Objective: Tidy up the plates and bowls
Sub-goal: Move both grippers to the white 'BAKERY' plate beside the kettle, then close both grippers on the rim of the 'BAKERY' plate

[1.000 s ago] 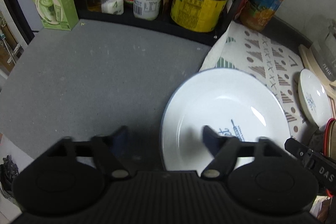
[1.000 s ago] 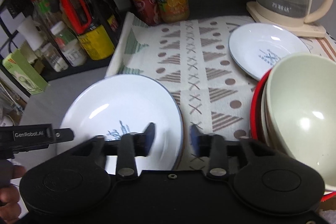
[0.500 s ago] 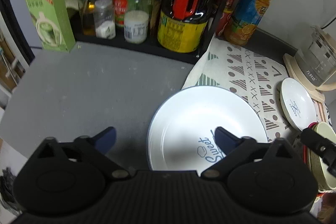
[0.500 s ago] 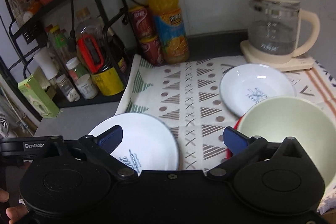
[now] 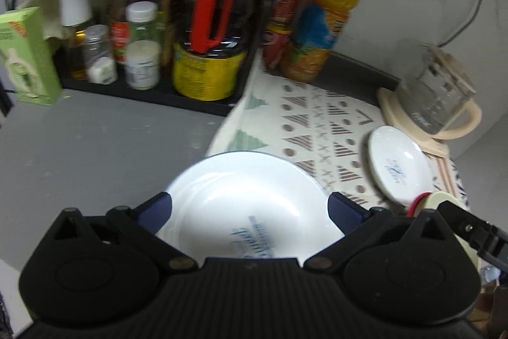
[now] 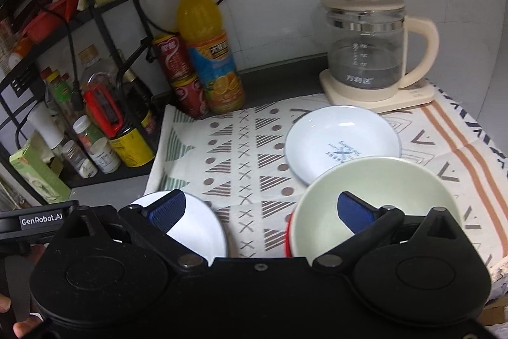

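Large plate is set flat at the cloth edge on the worktop, not held. Left hand-held gripper and right hand-held gripper are spread wide, empty. Small plate and stacked bowls are left near the kettle, likely next for stacking.

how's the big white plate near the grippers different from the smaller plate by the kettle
The big plate is wider and lies half on the grey counter, half on the patterned cloth; the small plate lies wholly on the cloth, beside the kettle and partly behind the green bowl. Both are white, upright, empty, with blue print.
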Available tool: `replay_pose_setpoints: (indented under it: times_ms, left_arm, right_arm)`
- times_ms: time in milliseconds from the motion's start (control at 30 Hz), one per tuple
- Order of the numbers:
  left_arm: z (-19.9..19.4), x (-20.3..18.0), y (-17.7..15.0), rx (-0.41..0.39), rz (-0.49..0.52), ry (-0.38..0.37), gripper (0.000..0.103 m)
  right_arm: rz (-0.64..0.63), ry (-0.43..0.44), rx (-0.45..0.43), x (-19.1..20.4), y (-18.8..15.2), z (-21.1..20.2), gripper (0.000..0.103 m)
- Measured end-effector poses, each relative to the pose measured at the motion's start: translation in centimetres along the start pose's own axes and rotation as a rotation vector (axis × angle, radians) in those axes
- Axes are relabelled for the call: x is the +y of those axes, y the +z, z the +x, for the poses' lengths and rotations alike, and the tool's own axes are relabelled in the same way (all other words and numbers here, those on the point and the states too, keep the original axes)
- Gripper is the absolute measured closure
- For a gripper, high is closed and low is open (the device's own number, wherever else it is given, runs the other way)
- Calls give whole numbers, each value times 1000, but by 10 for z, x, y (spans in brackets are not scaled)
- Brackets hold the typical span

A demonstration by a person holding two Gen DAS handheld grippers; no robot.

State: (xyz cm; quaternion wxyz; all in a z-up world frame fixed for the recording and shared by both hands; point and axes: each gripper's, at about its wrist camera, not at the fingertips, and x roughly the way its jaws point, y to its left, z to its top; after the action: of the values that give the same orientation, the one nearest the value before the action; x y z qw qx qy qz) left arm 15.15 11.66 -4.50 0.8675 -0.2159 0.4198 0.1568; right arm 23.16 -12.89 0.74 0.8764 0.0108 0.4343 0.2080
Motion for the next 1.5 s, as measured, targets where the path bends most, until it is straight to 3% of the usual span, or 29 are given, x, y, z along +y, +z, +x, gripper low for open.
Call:
replay_pose_setpoints:
  times_ms: [300,833,1100,1500]
  left_arm:
    - [20,-43,13,41,115,-83,0]
    - [54,-106,44,40,279,-233,0]
    - [80,-125,58,73,321,-275,0]
    - [113,-143,70,125,345,-311,2]
  right_arm:
    - [68,-92,-38,-30,7,-8,0]
    - [184,-249,-68,-73,30,-2,0]
    - [229,-291,-62,-88,38,8,2]
    - [275,-306,-28,-102,47,26,14]
